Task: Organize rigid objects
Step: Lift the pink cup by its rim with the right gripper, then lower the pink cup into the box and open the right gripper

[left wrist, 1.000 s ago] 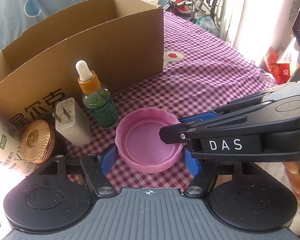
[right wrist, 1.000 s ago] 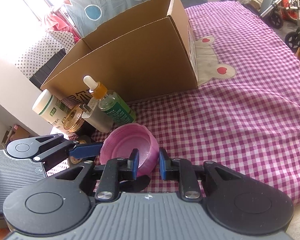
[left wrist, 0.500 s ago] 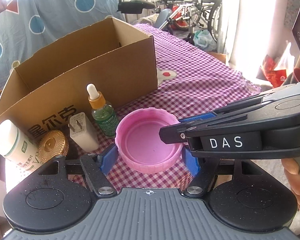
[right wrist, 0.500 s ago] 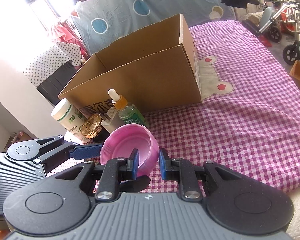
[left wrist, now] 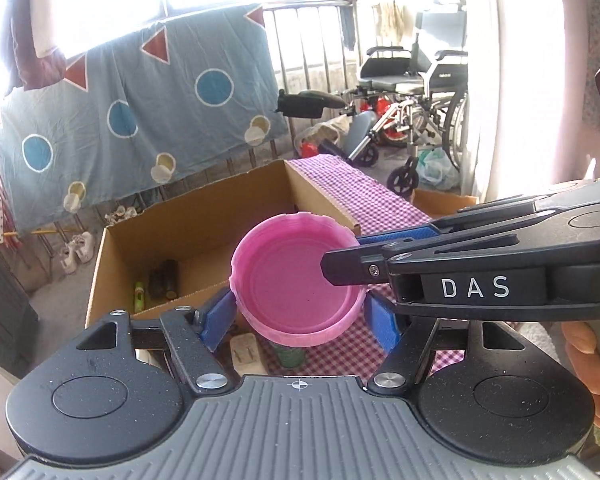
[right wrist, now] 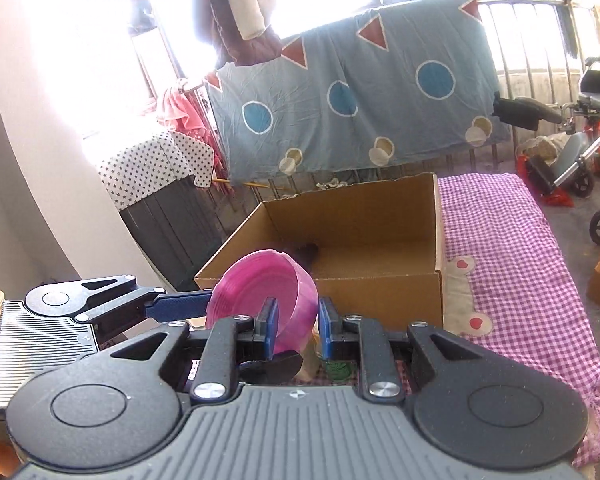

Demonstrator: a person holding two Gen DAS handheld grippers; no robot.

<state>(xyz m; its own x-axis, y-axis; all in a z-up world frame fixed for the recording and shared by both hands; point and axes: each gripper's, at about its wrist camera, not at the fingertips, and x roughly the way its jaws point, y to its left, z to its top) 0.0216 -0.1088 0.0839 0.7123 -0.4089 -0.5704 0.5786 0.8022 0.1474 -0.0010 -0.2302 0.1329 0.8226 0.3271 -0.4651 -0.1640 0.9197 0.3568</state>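
A pink round lid [left wrist: 296,280] hangs in the air, hollow side towards me, in front of the open cardboard box [left wrist: 204,204]. My left gripper [left wrist: 300,314] is shut across its width, a blue pad on each side. From the right, my right gripper [left wrist: 342,254] is shut on the lid's rim, one finger inside and one outside. In the right wrist view the lid [right wrist: 256,280] stands on edge between the right gripper [right wrist: 298,326] pads. The left gripper's finger [right wrist: 180,305] touches its far side. The box [right wrist: 380,292] lies just beyond it.
Dark bottles [left wrist: 168,280] and a green tube [left wrist: 140,294] lie in the box. Under the lid a white charger [left wrist: 244,354] and a green bottle [left wrist: 290,354] stand on the purple checked cloth [left wrist: 360,196]. A hand [left wrist: 584,360] holds the right gripper. A wheelchair [left wrist: 420,92] stands behind.
Both grippers have risen together with the pink lid, from the cloth to above the box's front wall. The bottles and charger have dropped to the bottom of the views.
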